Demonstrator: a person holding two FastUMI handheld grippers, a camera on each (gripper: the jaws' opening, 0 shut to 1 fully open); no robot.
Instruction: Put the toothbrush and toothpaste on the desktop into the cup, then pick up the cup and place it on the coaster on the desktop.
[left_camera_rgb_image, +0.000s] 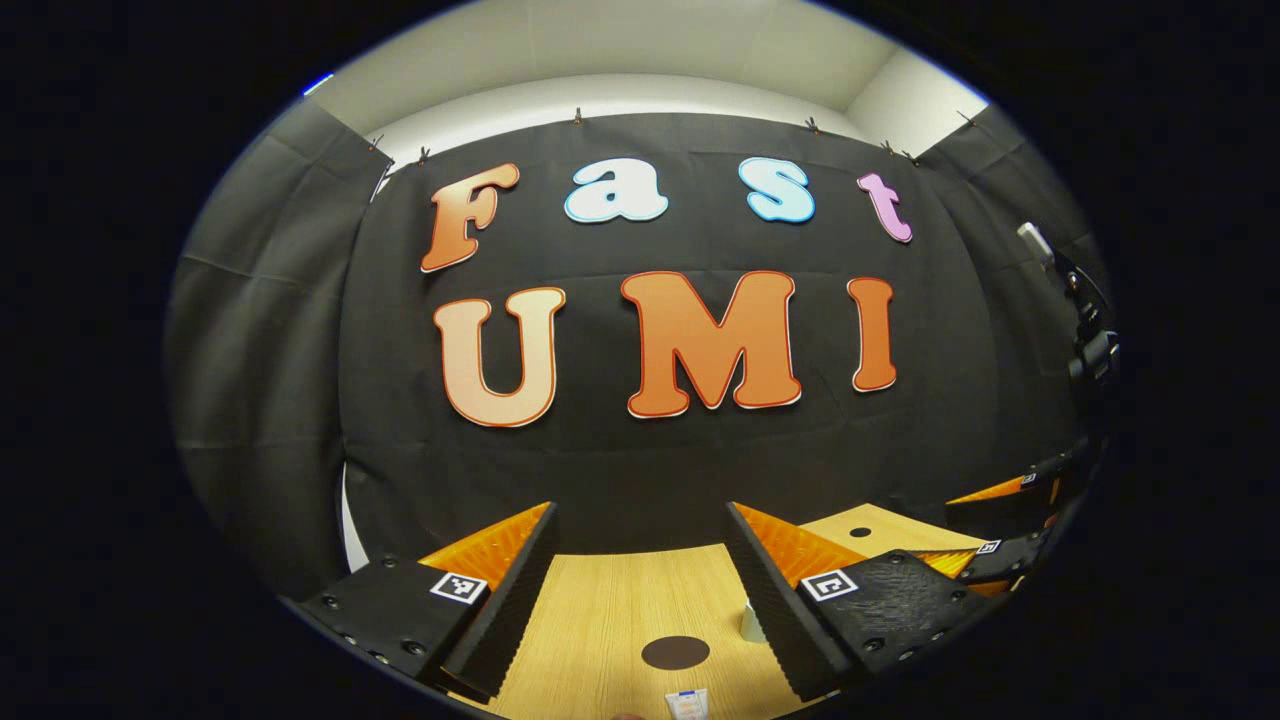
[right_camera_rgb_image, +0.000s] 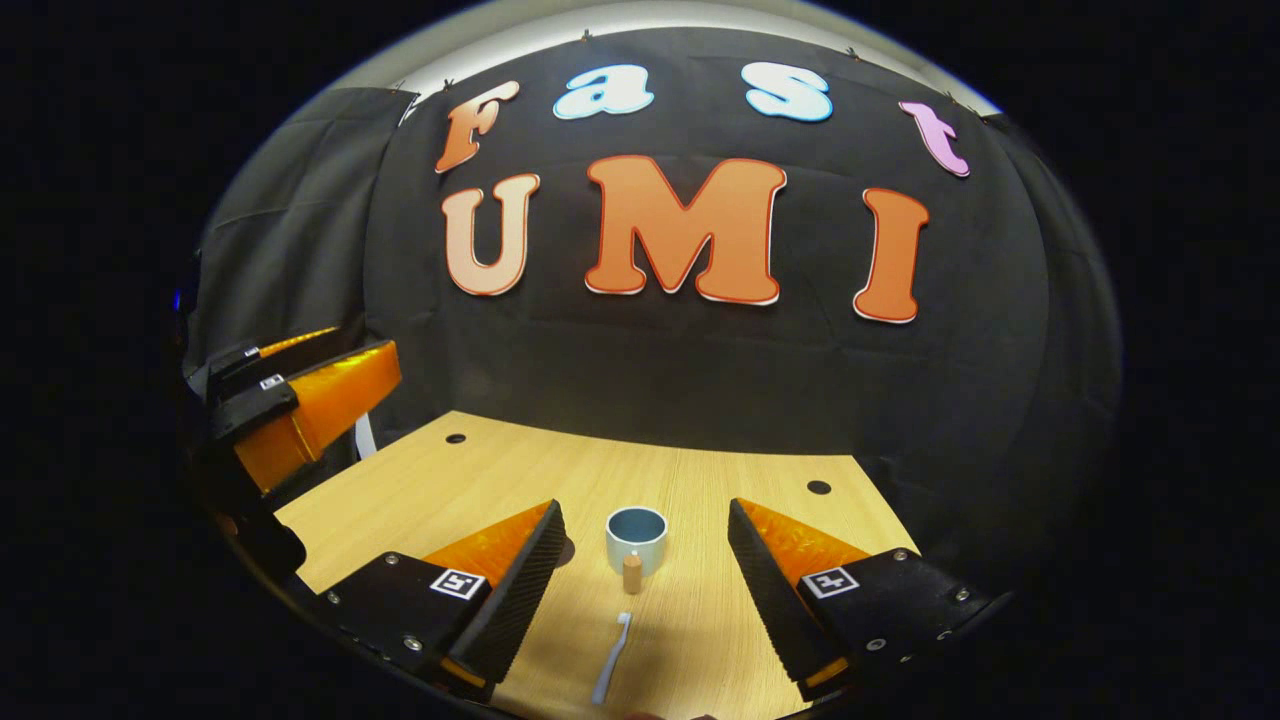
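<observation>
one cup, one toothbrush, one toothpaste and one dark round coaster lie on the tabletop. in the right gripper view the cup stands upright between the fingers' lines, its wooden handle toward the camera, with the toothbrush flat just in front of it. in the left gripper view the coaster lies between the fingers, with the toothpaste just nearer. both grippers, left and right, hover above the tabletop with jaws wide apart, holding nothing. the left gripper also shows raised at the left edge of the right gripper view.
</observation>
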